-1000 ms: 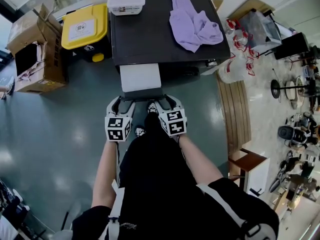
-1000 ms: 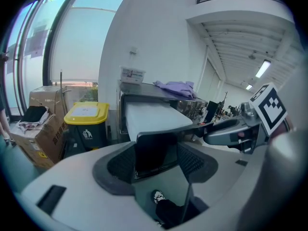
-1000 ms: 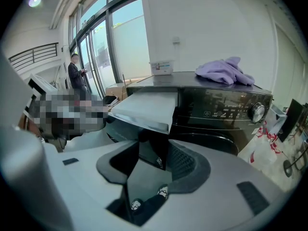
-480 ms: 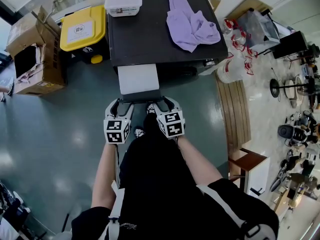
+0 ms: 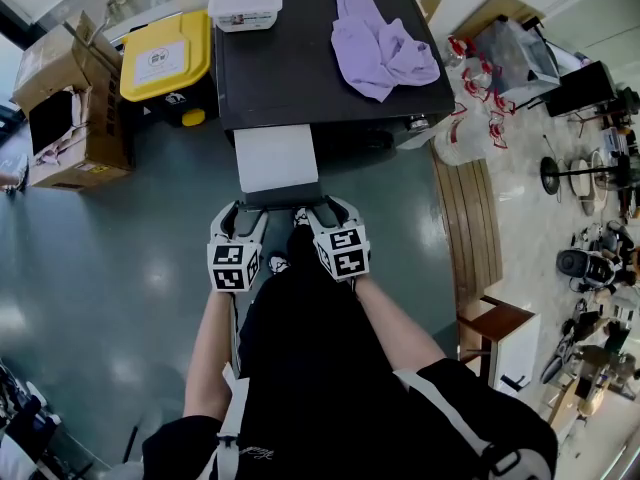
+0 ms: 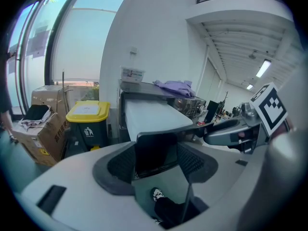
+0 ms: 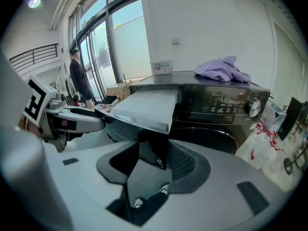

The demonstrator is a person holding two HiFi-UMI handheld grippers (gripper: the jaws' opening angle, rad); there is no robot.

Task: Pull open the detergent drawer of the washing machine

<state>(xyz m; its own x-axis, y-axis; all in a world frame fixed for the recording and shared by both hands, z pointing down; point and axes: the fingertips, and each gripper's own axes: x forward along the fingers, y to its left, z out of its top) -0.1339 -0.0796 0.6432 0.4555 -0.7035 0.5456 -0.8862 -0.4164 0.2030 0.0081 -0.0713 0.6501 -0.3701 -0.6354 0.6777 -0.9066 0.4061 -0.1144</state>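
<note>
Currently left gripper [image 5: 240, 209] clamps dark front panel of detergent drawer [image 5: 276, 158]; right gripper [image 5: 327, 207] likewise, jaws moderately apart.

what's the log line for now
white detergent drawer: pulled out | left gripper: shut on its dark front | right gripper: same

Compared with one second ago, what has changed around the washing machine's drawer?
The detergent drawer seems to have slid slightly further out toward the person, and the left gripper and right gripper drew back with it. Both stay shut on its dark front panel. The washing machine, purple cloth and yellow-lidded bin did not move.
</note>
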